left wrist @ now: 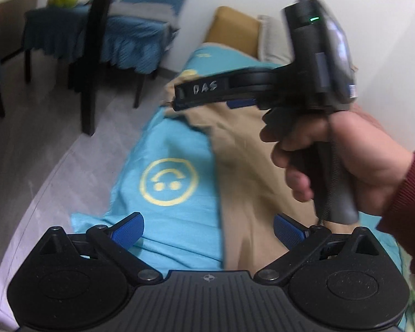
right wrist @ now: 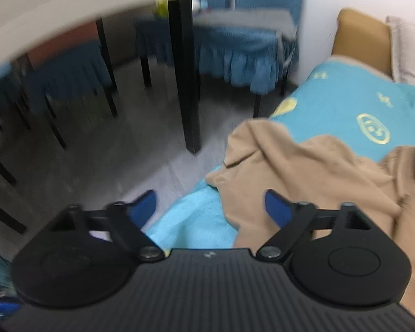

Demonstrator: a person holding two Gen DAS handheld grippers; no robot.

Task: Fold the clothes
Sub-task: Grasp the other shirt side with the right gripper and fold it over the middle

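Left wrist view: left gripper (left wrist: 209,228) spread wide, holding nothing, above tan garment (left wrist: 251,166) lying on turquoise smiley-print sheet (left wrist: 168,149); right hand (left wrist: 343,160) gripping second tool's handle. Right wrist view: right gripper (right wrist: 210,207) likewise agape, empty, over crumpled tan garment (right wrist: 304,171) near sheet (right wrist: 343,94) edge, dark chairs (right wrist: 235,49) beyond.

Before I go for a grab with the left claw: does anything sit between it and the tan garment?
Nothing visible blocks it. The left claw is open right above the tan garment on the blue cover. The right claw, farther along the garment, is off its path.
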